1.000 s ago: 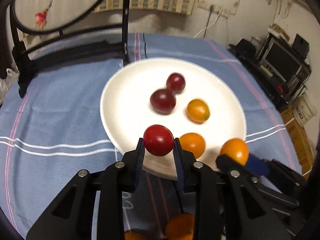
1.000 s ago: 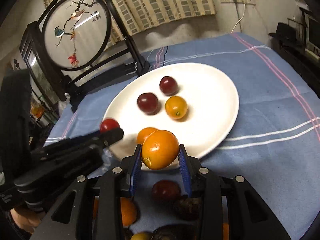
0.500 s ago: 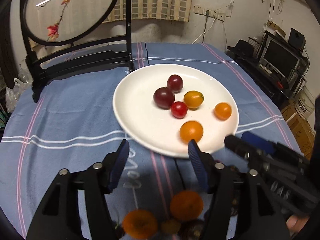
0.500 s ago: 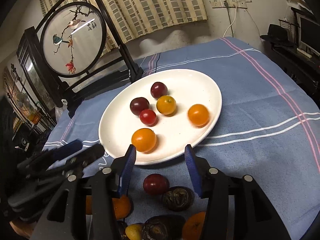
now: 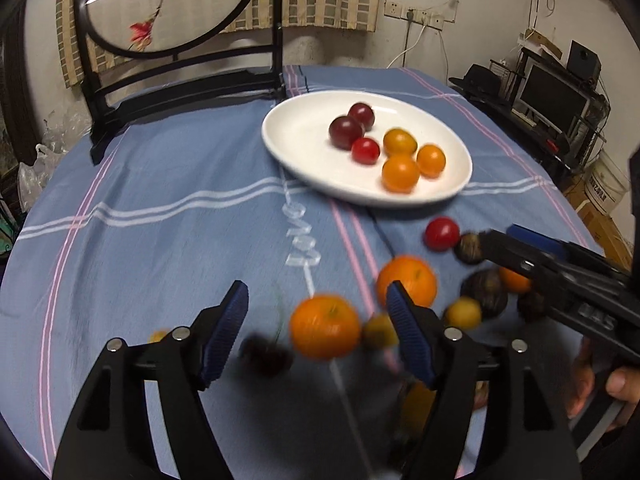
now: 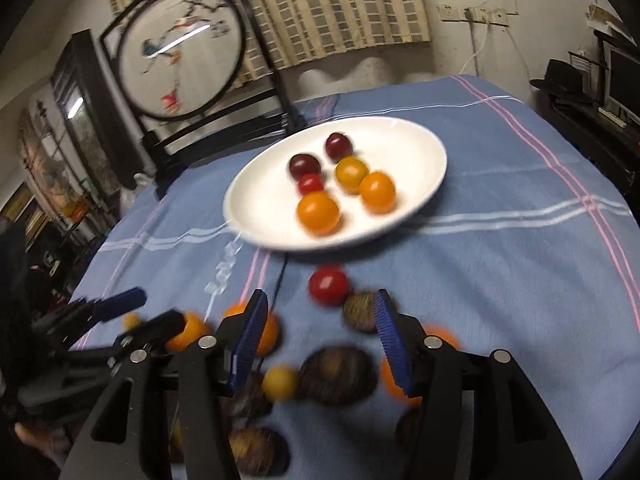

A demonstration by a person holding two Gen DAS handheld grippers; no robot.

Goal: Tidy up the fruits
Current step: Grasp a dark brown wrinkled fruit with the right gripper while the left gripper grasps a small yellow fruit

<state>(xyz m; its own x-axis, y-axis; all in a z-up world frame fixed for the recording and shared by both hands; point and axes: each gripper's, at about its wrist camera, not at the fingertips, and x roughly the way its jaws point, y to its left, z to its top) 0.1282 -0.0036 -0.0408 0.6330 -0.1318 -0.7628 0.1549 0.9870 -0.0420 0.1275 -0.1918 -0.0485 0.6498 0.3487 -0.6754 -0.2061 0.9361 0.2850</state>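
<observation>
Left wrist view: the left hand-held gripper (image 5: 316, 322) hangs over the bench (image 5: 160, 240), which is covered with a blue striped cloth. Its jaws have just been opening and now stand released; no pad presses on anything. An orange fruit (image 5: 325, 327), blurred, lies on the cloth in the gap between the blue pads, touching neither as far as can be told. A dark fruit (image 5: 264, 354) lies just left of it, and a second orange fruit (image 5: 406, 282) sits a little farther off, behind the right pad. Farther away, right of centre, stands the white plate (image 5: 296, 148) with six fruits: two dark red, one small red, three orange-yellow. Between plate and near pile a red fruit (image 5: 441, 233) lies on the cloth beside a dark wrinkled fruit (image 5: 469, 249). The right hand-held gripper (image 5: 500, 240) reaches in from the right edge, with fingers of a hand (image 5: 618, 384) at its handle.

Right wrist view: the right hand-held gripper (image 6: 318, 336) is also released, its jaws having just been opening, with nothing clamped. Beyond its tips lie the red fruit (image 6: 329, 285) and the dark wrinkled fruit (image 6: 359, 312), touching each other. Under the gap lie a large dark fruit (image 6: 338, 374) and a small yellow fruit (image 6: 279, 382). The white plate (image 6: 256, 208) stands farther off, carrying the same six fruits. The left hand-held gripper (image 6: 132, 316) shows at the left edge over orange fruits. A round framed screen (image 6: 180, 52) stands at the far left of the bench.
</observation>
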